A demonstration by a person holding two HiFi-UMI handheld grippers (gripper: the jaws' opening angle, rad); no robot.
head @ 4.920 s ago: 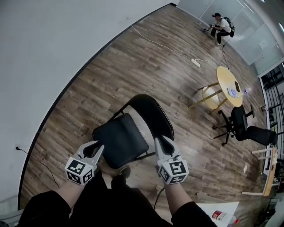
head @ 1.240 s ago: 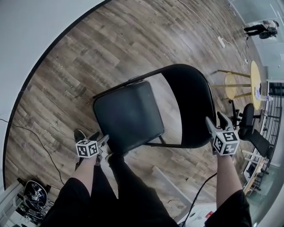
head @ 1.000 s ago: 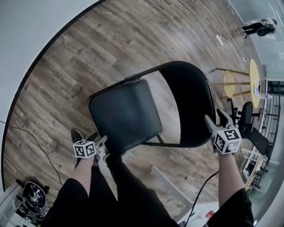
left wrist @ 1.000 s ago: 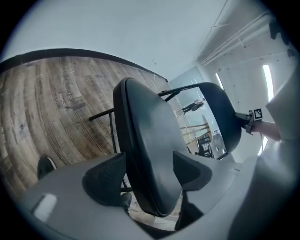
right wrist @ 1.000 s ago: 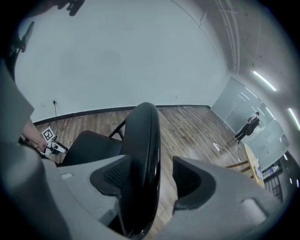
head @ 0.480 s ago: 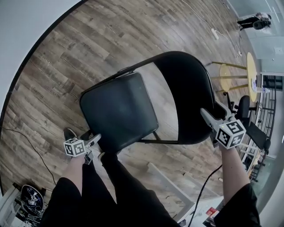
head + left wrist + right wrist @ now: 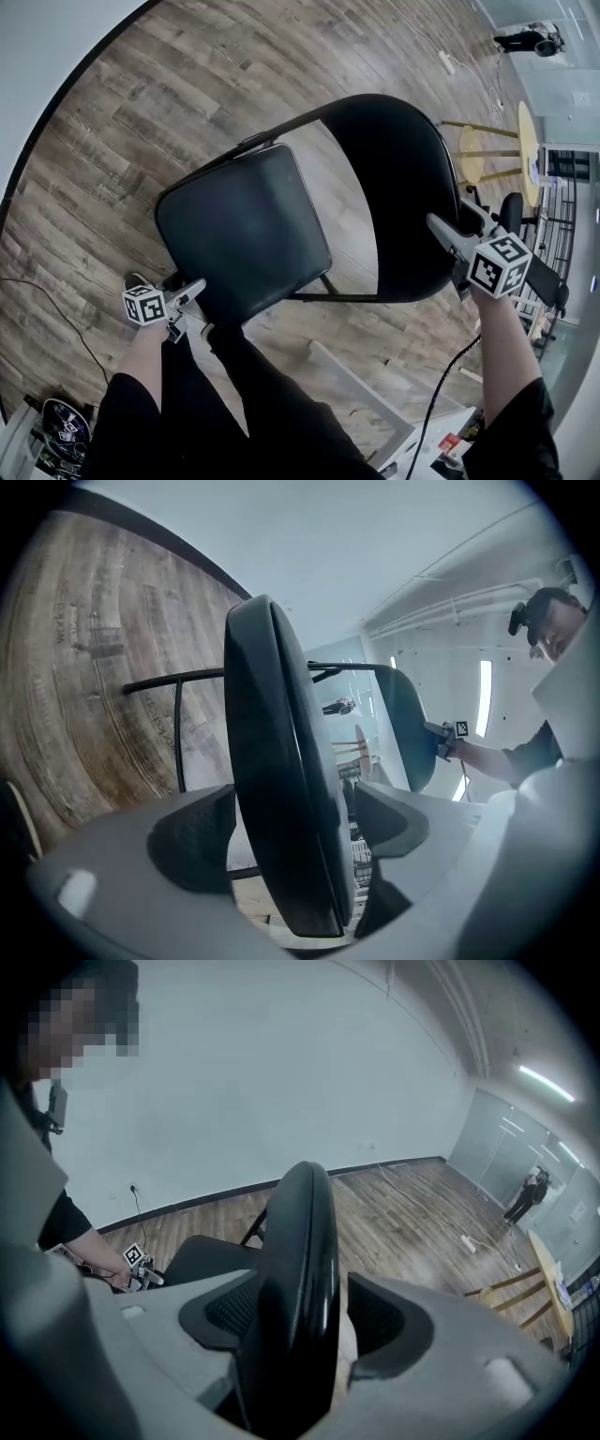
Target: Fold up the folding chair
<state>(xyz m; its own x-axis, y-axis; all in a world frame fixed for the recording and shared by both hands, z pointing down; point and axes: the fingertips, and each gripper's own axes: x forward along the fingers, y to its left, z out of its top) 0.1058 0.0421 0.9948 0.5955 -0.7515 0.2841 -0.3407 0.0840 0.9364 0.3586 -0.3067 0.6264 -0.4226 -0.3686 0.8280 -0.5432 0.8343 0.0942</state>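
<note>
The black folding chair stands unfolded on the wood floor, with its padded seat (image 7: 239, 230) to the left of its curved backrest (image 7: 398, 178). My left gripper (image 7: 194, 292) is at the seat's near corner. In the left gripper view the seat's edge (image 7: 281, 761) stands between the jaws of the left gripper (image 7: 295, 827). These jaws have just been opening, and a thin gap shows beside the right pad. My right gripper (image 7: 448, 225) is closed over the backrest's right edge. In the right gripper view the backrest (image 7: 300, 1241) fills the right gripper (image 7: 300, 1321).
A round wooden table (image 7: 527, 141) with a stool (image 7: 472, 155) and a black office chair (image 7: 514, 217) stand to the right. A pale plank (image 7: 366, 384) lies on the floor by my legs (image 7: 234, 403). A cable (image 7: 47, 300) runs at the left. A person (image 7: 525, 37) crouches far off.
Since the earliest frame both grippers have come onto the chair. Over the last second the left gripper has sunk a little at the seat's corner. The right gripper has stayed on the backrest.
</note>
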